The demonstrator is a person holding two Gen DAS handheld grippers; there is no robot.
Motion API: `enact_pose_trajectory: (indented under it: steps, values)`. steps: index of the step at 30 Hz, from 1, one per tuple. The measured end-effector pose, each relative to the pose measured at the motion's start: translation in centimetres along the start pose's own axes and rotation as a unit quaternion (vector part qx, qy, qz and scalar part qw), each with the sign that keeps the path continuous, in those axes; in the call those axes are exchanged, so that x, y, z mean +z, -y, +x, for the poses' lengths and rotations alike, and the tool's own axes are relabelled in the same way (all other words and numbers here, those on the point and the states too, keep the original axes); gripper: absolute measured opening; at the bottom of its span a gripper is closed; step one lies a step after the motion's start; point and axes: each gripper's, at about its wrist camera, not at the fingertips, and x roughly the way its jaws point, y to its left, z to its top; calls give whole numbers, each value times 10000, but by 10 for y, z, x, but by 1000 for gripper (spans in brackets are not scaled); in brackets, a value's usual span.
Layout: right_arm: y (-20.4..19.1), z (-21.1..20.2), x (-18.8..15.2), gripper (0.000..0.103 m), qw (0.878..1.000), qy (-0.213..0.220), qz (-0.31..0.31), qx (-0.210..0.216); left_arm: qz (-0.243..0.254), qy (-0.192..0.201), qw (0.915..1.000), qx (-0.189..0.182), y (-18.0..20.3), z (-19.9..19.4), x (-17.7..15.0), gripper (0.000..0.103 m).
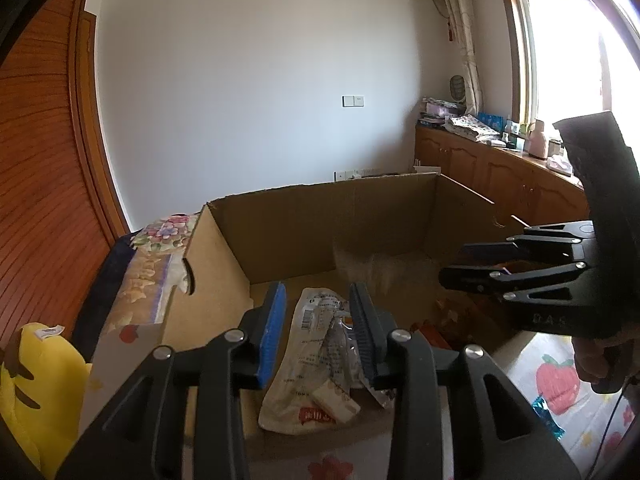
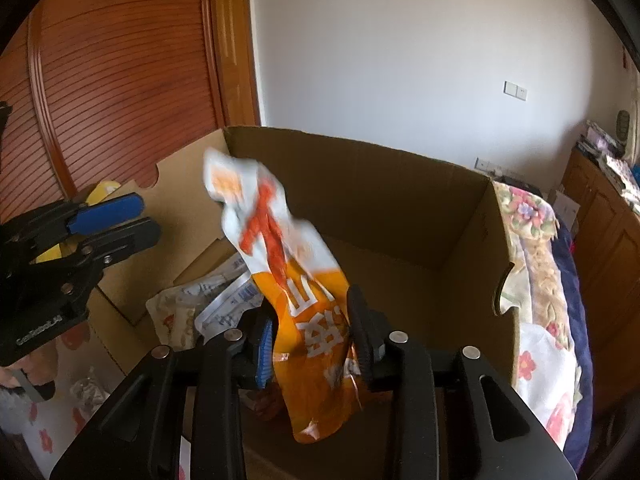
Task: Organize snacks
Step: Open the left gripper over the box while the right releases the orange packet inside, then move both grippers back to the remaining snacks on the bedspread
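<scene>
Inside the open cardboard box (image 1: 320, 220), on its floor toward the near wall, lie a pale snack bag (image 1: 308, 360) printed with small text and a crumpled clear wrapper (image 1: 340, 344) on top of it; in the right wrist view the same heap shows low on the left of the box, partly hidden behind the gripper's frame. Above that heap, the left gripper (image 1: 318, 332) hangs with its jaws parted and nothing pinched between the blue pad and the black one, the pale bag showing through the gap. Over the box's middle, the right gripper (image 2: 312, 344) has an orange-and-white snack packet (image 2: 296, 288) standing up between its jaws; the packet is blurred, and I cannot tell whether the pads press on it or merely flank it. Its lower end hangs below the jaws, inside the box. Some reddish packets (image 1: 460, 320) lie darkly in the box's right part, too shadowed to read. Draped over one side wall is a flowered cloth (image 1: 160, 264), and a yellow plush toy (image 1: 36, 384) sits just outside beyond it. Under the box spreads a white sheet with strawberry prints (image 1: 556, 380). Wooden cabinets (image 1: 500, 172) under the window carry clutter.
</scene>
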Motion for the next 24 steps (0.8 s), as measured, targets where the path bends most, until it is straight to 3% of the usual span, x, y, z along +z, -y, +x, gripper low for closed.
enact_pose_trajectory:
  steps: [4,12,24]
  values:
    - [0,-15,0,38,9995,54,183,241,48,26,10000,36,1,-21,0,33]
    - [-20,-93,-3,38,9989,383,148,214,163,86,9998,41,12,-74,-6,40]
    - [-52,-175,-81,39,9980,472,329,250,76,-121,9999,-31,29,-116,-60,42]
